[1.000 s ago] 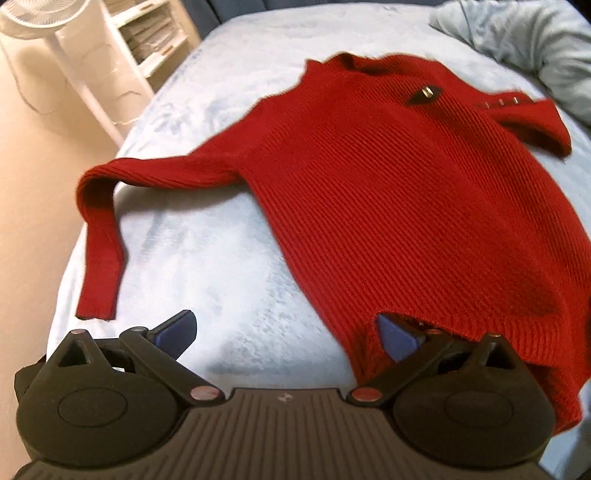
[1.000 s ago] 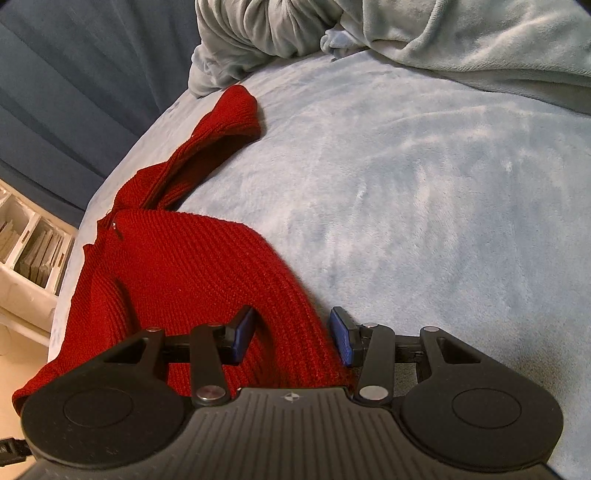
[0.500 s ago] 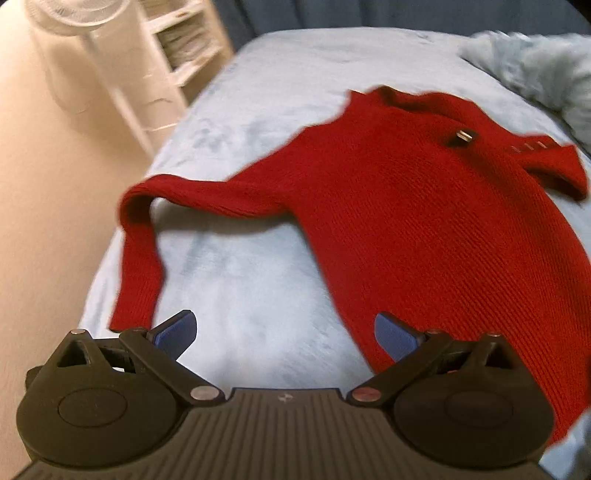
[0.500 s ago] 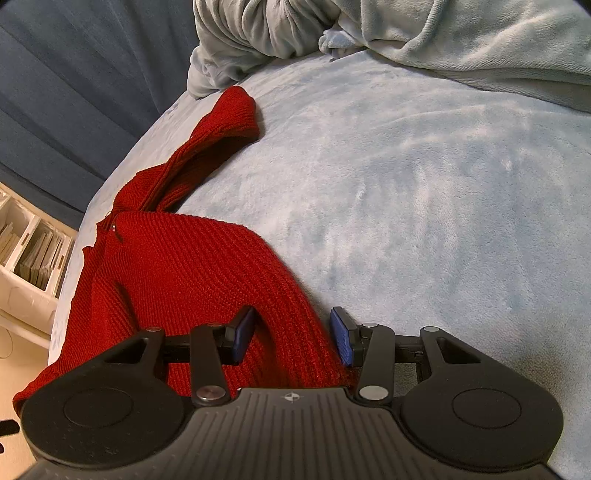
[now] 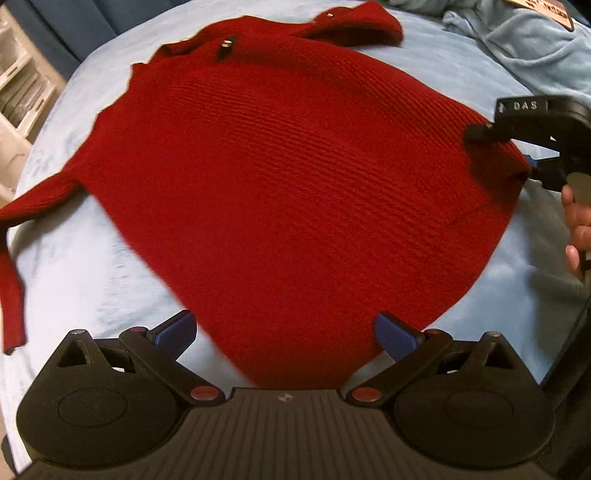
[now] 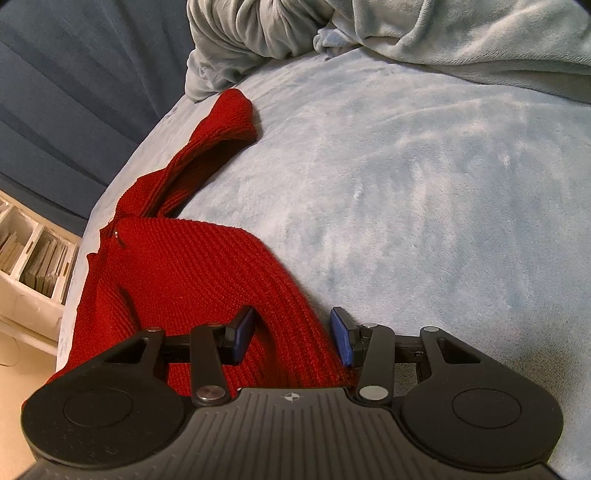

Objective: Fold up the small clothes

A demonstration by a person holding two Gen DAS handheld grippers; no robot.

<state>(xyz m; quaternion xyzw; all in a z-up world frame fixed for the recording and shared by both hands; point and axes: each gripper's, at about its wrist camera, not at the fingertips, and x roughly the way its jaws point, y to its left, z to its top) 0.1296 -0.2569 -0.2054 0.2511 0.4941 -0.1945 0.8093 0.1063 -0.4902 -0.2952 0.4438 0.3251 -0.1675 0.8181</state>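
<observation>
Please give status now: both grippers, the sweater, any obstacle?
Left gripper open over hem. Right gripper open, fingers astride side edge. Red sweater flat, unfolded. Grey blanket clear of it.

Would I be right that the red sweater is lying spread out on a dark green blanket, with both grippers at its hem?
Not quite: the blanket is light blue, not dark green, as the right wrist view shows. The red sweater does lie spread out, with the left gripper and right gripper at its hem.

Left wrist cam looks steeply down, close over the red sweater (image 5: 288, 177) on the bed (image 5: 92, 266). Right wrist cam faces shallower, along its edge. Both share sweater and bed.
</observation>
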